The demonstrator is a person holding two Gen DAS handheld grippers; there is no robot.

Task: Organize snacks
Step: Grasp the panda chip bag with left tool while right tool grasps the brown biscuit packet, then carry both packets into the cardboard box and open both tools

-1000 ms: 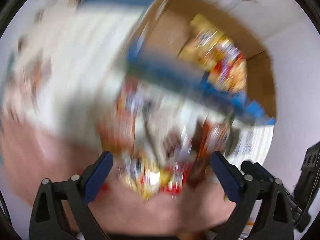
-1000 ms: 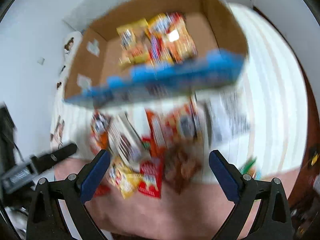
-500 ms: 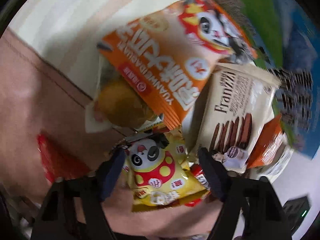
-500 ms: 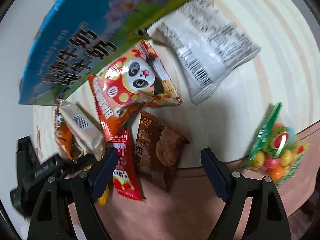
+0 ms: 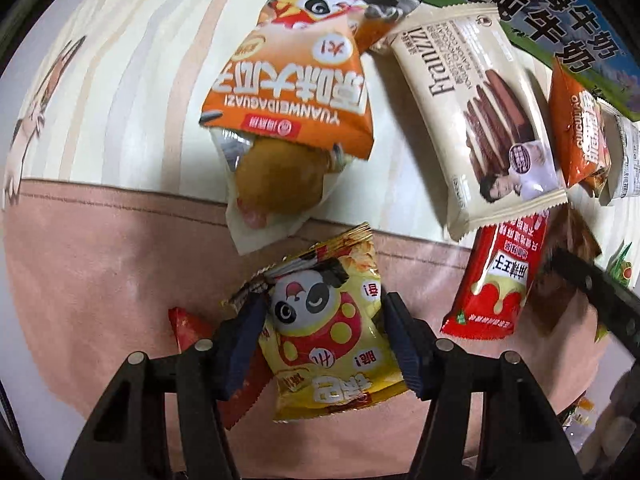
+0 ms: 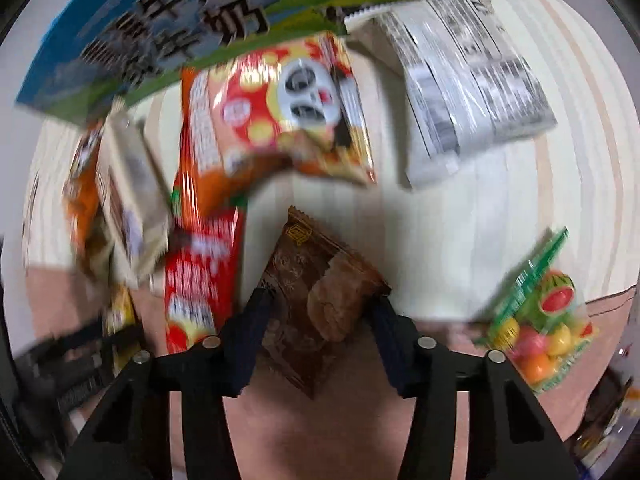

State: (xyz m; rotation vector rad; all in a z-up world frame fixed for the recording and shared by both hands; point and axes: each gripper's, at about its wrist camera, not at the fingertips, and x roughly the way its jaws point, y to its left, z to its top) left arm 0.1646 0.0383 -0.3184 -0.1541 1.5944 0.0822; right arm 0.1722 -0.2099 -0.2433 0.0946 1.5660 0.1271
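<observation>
In the left wrist view my left gripper (image 5: 320, 308) has its two blue pads against the sides of a yellow panda snack bag (image 5: 328, 332) lying on the pink cloth. A red packet (image 5: 200, 344) lies under it. In the right wrist view my right gripper (image 6: 320, 308) straddles a brown cookie packet (image 6: 316, 296), both pads at its edges. The cardboard box's blue and green side (image 6: 168, 24) stands behind the pile.
Loose snacks lie on the striped cloth: an orange seed bag (image 5: 296, 80), a Franzzi wafer pack (image 5: 484, 120), a red stick pack (image 5: 500, 280), a red panda bag (image 6: 280, 108), a white packet (image 6: 464, 80), a fruit candy bag (image 6: 540, 328).
Both grippers dropped from above the box down to the pile. The left jaws narrowed around the yellow panda bag; the right jaws narrowed around the brown packet.
</observation>
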